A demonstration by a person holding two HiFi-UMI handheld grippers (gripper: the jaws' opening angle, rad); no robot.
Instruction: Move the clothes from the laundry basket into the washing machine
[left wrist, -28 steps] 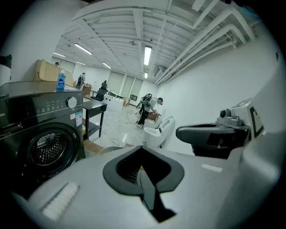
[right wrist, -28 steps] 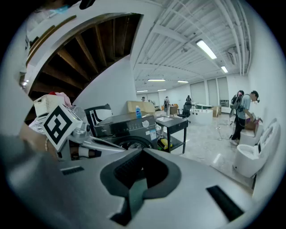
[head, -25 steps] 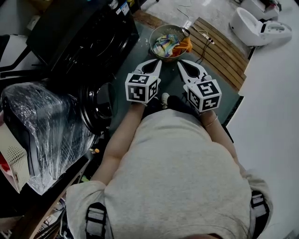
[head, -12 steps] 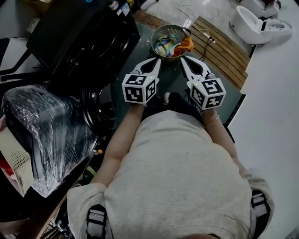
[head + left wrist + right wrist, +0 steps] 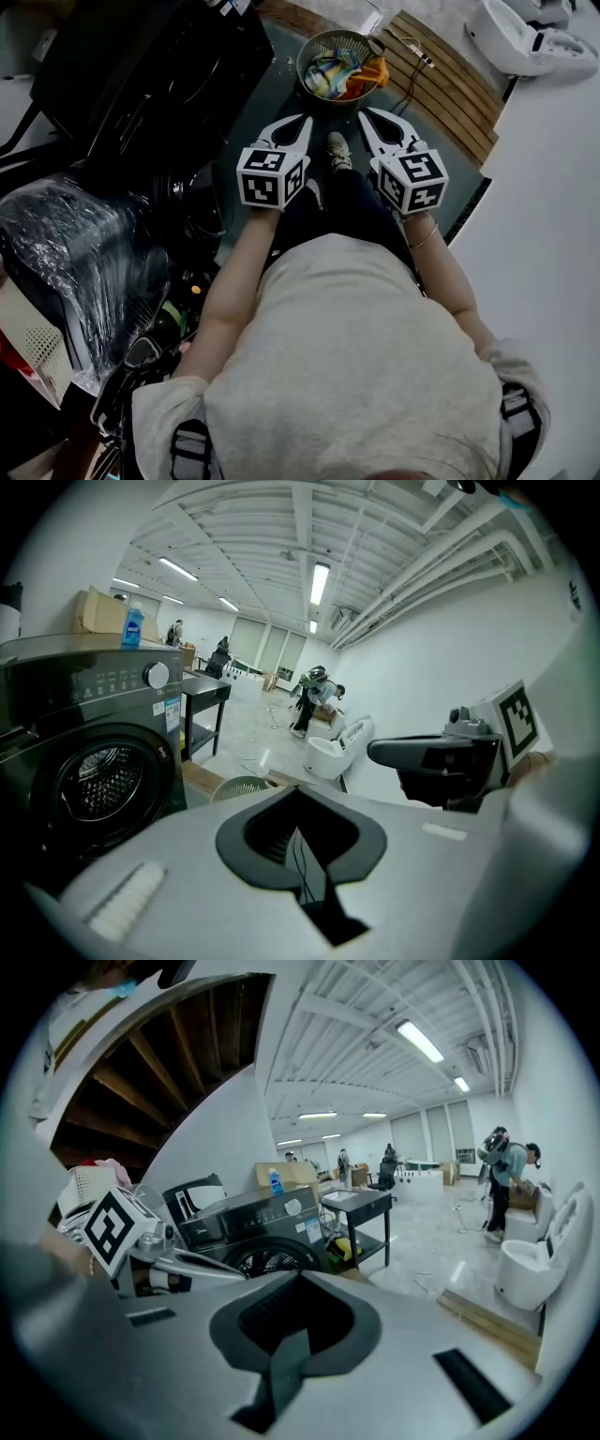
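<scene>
With jaws pressed together and empty, the left gripper (image 5: 302, 121) and right gripper (image 5: 367, 113) flank the multicoloured clothes (image 5: 339, 75) in the round mesh laundry basket (image 5: 302, 64), which lies directly ahead, about equally near both.

grey t-shirt (image 5: 356, 356), dark trousers (image 5: 347, 202); white, black-padded left gripper (image 5: 305, 120) and right gripper (image 5: 365, 113).

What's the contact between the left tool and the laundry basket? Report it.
Apart. The head view shows the shut left tool short of the laundry basket, with a strip of dark floor between its tip and the rim.
</scene>
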